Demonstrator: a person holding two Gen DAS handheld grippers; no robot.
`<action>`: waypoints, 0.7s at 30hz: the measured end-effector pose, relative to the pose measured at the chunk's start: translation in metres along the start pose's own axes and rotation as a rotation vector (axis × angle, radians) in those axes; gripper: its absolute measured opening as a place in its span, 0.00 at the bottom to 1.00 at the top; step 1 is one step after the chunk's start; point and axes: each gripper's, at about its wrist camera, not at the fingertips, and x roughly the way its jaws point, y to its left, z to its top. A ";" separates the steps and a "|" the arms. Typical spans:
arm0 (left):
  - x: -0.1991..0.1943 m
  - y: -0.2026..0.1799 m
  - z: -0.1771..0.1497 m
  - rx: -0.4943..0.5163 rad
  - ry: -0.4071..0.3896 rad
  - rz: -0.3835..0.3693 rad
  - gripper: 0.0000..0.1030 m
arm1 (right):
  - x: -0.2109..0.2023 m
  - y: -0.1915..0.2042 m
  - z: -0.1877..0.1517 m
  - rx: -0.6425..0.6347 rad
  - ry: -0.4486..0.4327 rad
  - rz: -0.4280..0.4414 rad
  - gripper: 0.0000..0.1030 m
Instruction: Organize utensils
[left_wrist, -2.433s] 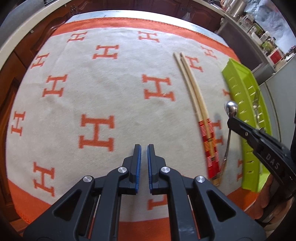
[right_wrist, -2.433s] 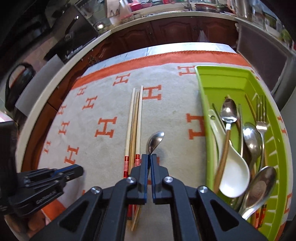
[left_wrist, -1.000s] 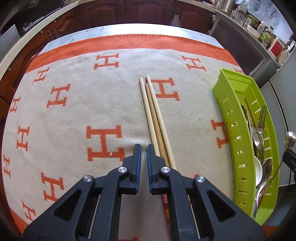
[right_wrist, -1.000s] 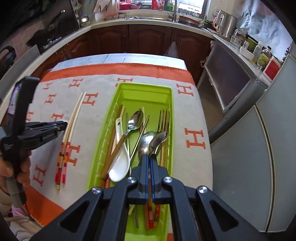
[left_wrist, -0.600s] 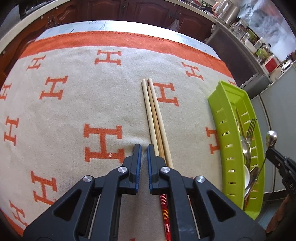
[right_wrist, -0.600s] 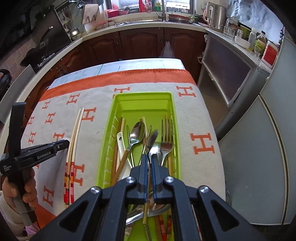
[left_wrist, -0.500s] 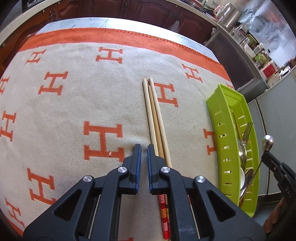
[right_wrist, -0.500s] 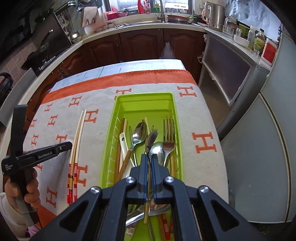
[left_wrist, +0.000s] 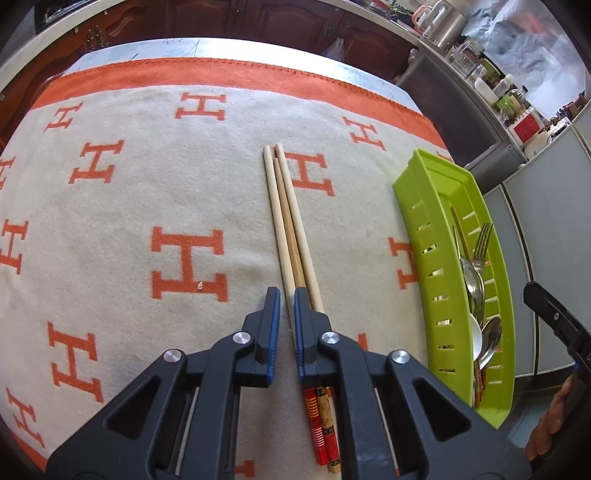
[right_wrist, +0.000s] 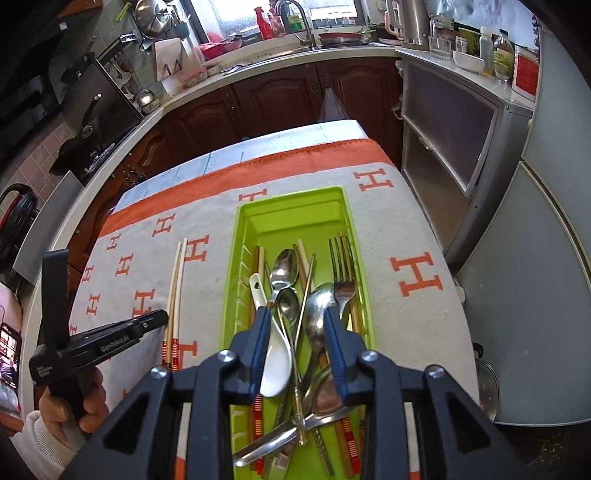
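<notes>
A green plastic tray on the blanket holds several spoons, forks and chopsticks; it also shows in the left wrist view. A small steel spoon lies in it, below my right gripper, which is open and empty above the tray. Wooden chopsticks with red ends lie together on the blanket left of the tray, also in the right wrist view. My left gripper is nearly shut, holds nothing, and hovers over the chopsticks' middle.
A cream blanket with orange H marks covers the table. Kitchen cabinets stand behind the table and a grey fridge is close on the right. The table's right edge is next to the tray.
My right gripper has opened and the small spoon it held now lies in the tray. The left gripper has moved slightly over the chopsticks.
</notes>
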 end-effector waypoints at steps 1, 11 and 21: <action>0.000 -0.001 0.000 0.007 -0.004 0.007 0.04 | -0.001 0.002 -0.001 -0.005 -0.005 -0.001 0.29; 0.006 -0.022 -0.009 0.108 -0.052 0.131 0.09 | -0.001 0.022 -0.009 -0.051 -0.003 0.025 0.29; -0.005 -0.008 -0.015 0.067 -0.051 0.137 0.03 | 0.003 0.055 -0.022 -0.098 0.026 0.117 0.29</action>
